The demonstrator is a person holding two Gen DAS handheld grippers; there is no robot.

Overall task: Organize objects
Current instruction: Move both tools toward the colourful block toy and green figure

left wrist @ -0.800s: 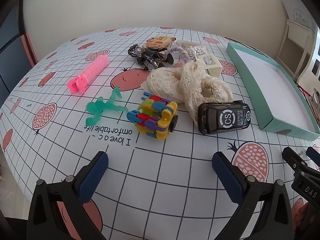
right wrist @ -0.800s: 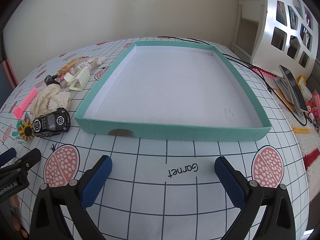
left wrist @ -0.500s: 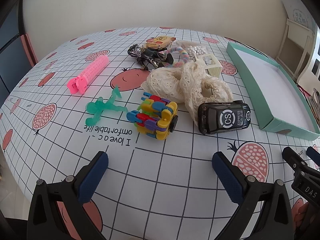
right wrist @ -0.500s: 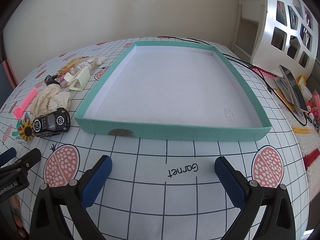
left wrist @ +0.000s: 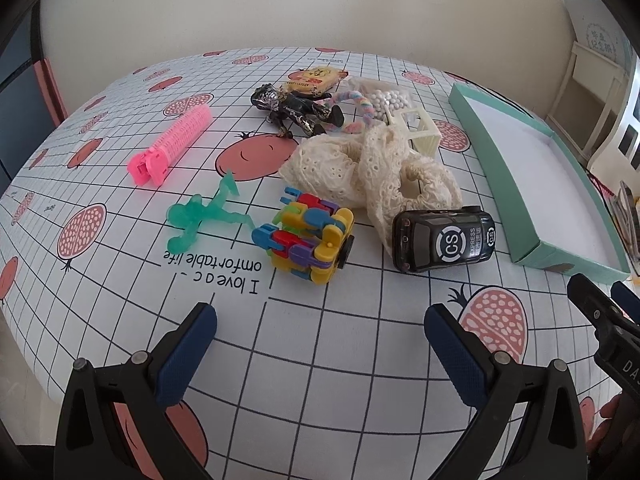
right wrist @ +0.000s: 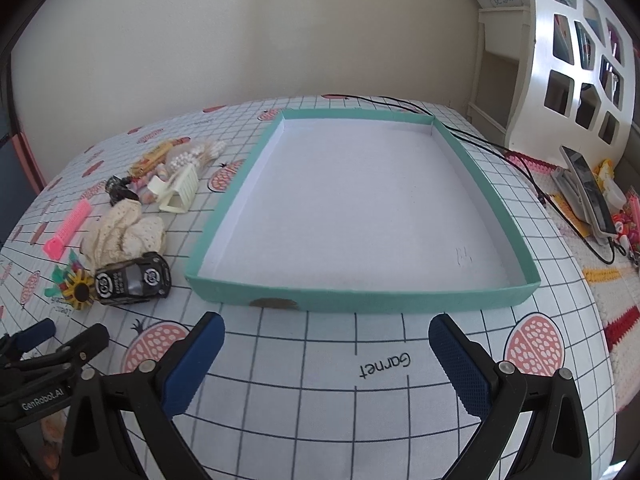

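Observation:
Small items lie in a cluster on the gridded tablecloth: a black toy car (left wrist: 442, 238), a colourful block toy (left wrist: 310, 238), a green figure (left wrist: 200, 216), a pink hair roller (left wrist: 172, 144), a cream lace cloth (left wrist: 368, 168), a dark figurine (left wrist: 296, 110), a snack packet (left wrist: 314, 78) and a bag of white beads (left wrist: 386, 98). My left gripper (left wrist: 320, 328) hovers open before them, holding nothing. A shallow teal tray (right wrist: 360, 300) with a white floor sits just beyond my open right gripper (right wrist: 326, 338). The car (right wrist: 132, 280) lies left of the tray.
A cream plastic basket (left wrist: 420, 130) sits behind the lace. White shelving (right wrist: 580, 76) stands at the right, with a phone (right wrist: 588, 188), black cables (right wrist: 480, 140) and small clutter beside the tray. The table edge curves off at the left.

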